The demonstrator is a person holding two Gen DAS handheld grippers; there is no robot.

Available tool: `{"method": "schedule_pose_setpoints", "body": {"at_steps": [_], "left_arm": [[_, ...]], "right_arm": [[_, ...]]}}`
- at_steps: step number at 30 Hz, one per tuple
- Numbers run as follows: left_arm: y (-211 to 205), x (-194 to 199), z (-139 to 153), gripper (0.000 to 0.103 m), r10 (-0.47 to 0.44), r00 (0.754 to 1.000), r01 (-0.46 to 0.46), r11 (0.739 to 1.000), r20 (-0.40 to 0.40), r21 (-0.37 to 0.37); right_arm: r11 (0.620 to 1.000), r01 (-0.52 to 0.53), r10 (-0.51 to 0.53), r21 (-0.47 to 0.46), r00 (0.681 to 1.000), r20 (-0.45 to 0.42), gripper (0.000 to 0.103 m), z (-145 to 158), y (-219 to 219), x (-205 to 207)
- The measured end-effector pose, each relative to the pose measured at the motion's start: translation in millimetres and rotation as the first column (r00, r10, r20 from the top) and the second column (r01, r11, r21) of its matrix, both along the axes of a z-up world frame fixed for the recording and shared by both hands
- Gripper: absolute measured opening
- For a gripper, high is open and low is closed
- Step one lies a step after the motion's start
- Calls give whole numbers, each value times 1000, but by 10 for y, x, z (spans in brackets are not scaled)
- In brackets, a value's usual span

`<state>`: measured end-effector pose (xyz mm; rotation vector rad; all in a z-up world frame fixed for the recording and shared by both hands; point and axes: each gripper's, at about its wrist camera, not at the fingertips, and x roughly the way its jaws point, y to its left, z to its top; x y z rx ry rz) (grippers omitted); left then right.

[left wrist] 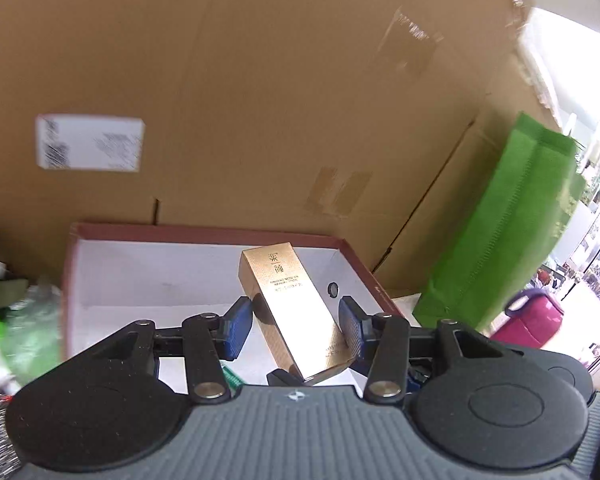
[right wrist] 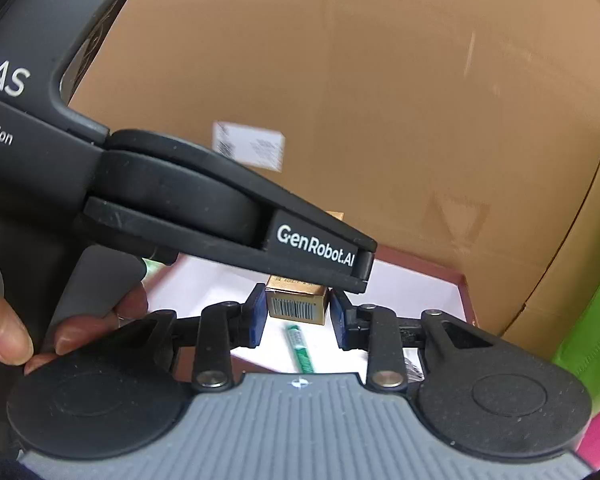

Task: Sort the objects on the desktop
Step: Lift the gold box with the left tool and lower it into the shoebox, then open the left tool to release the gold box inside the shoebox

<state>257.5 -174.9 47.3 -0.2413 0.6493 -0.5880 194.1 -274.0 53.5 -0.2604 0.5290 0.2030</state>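
Observation:
A tall gold carton [left wrist: 292, 312] stands tilted between the fingers of my left gripper [left wrist: 296, 326], over the white inside of an open maroon-rimmed box [left wrist: 204, 232]. The blue pads stand apart; the right pad [left wrist: 350, 330] touches the carton, the left pad [left wrist: 238, 330] is off it. In the right wrist view the carton's barcode end [right wrist: 296, 306] shows between the open fingers of my right gripper [right wrist: 298, 318], partly hidden by the left gripper's body [right wrist: 316, 248]. A green tube [right wrist: 302, 346] lies on the box floor below.
A big brown cardboard carton [left wrist: 260, 100] fills the background behind the box. A green fabric bag [left wrist: 504, 232] stands to the right, a magenta container [left wrist: 528, 320] beyond it. Green packets and clutter [left wrist: 24, 320] lie to the left of the box.

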Motion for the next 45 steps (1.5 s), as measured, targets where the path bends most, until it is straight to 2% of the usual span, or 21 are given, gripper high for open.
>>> {"method": "schedule_pose_setpoints", "body": {"at_steps": [4, 9, 13, 18, 20, 24, 28, 29, 32, 33, 37, 39, 45], "left_arm": [[-202, 322, -207, 50, -20, 997, 20, 1000, -79, 8], [-369, 643, -434, 51, -31, 981, 35, 999, -190, 19], [-435, 790, -524, 50, -27, 969, 35, 999, -246, 28], [-477, 867, -594, 53, -17, 962, 33, 998, -272, 54], [-472, 896, -613, 58, -13, 954, 28, 998, -300, 48], [-472, 913, -623, 61, -13, 949, 32, 998, -315, 53], [-451, 897, -621, 85, -39, 946, 56, 997, -322, 43], [-437, 891, -618, 88, -45, 945, 59, 998, -324, 34], [-396, 891, -593, 95, -54, 948, 57, 998, -315, 0], [-380, 882, -585, 96, -51, 948, 53, 999, -314, -4], [-358, 885, -555, 96, -67, 944, 67, 998, -322, -12], [-354, 838, -515, 97, -68, 950, 70, 998, -305, -5], [-323, 749, -351, 99, -21, 980, 32, 998, -200, 55]], "right_arm": [[1000, 14, -15, -14, 997, -75, 32, -152, -162, 328], [1000, 21, -23, -12, 985, -169, 32, -335, -316, 648], [1000, 13, -16, -12, 976, -215, 32, -432, -372, 814], [1000, 1, -8, -29, 969, -246, 32, -502, -354, 931], [1000, 1, -7, -22, 967, -254, 32, -525, -360, 961], [1000, 5, -12, -29, 963, -269, 31, -571, -341, 1004], [999, 13, -23, -40, 962, -271, 31, -593, -325, 1012], [999, 15, -25, -40, 963, -269, 33, -590, -325, 1008], [999, 23, -35, -49, 963, -266, 47, -568, -314, 975], [998, 27, -42, -60, 964, -262, 53, -563, -307, 962], [995, 38, -58, -96, 974, -218, 66, -533, -285, 888], [992, 63, -85, -109, 975, -205, 78, -526, -278, 863], [991, 80, -99, -105, 977, -191, 87, -511, -248, 733]]}}
